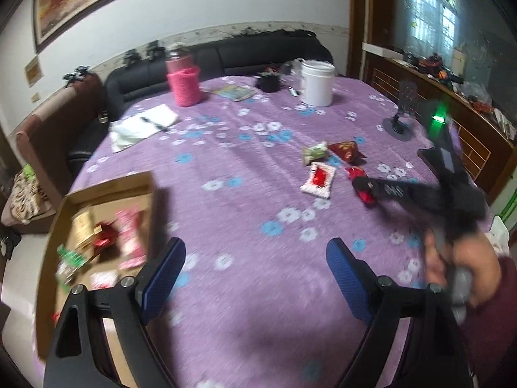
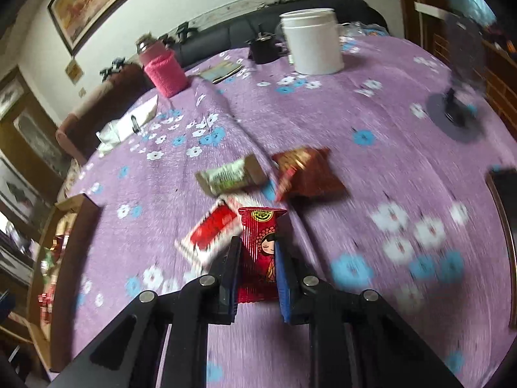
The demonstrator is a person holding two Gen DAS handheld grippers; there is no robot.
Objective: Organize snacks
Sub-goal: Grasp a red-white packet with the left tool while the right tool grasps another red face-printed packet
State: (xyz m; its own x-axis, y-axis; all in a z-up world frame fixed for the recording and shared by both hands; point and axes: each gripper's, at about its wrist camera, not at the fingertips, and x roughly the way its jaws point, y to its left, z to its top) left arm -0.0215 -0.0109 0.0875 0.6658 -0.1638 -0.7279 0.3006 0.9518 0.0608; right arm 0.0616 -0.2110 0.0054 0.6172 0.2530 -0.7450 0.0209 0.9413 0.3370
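Observation:
In the right wrist view my right gripper [image 2: 258, 245] is shut on a red snack packet [image 2: 260, 223] with a cartoon figure, held upright above the purple floral tablecloth [image 2: 371, 194]. Just beyond it lie a white-and-red packet [image 2: 210, 229], a green-and-brown packet [image 2: 229, 174] and a brown-red bag [image 2: 307, 171]. In the left wrist view my left gripper [image 1: 255, 252] stands open over bare cloth, nothing between its blue pads. To its left is an open cardboard box [image 1: 106, 190] holding several snacks. The right gripper [image 1: 363, 190] appears blurred at the right, beside the loose packets [image 1: 318, 179].
A pink-sleeved bottle [image 1: 184, 80], a white tub [image 1: 318, 80], an open notebook with a pen [image 1: 142, 126] and a small stand [image 1: 400, 119] occupy the far half of the table. A dark phone [image 2: 504, 181] lies at the right edge. A black sofa [image 1: 258, 48] runs behind.

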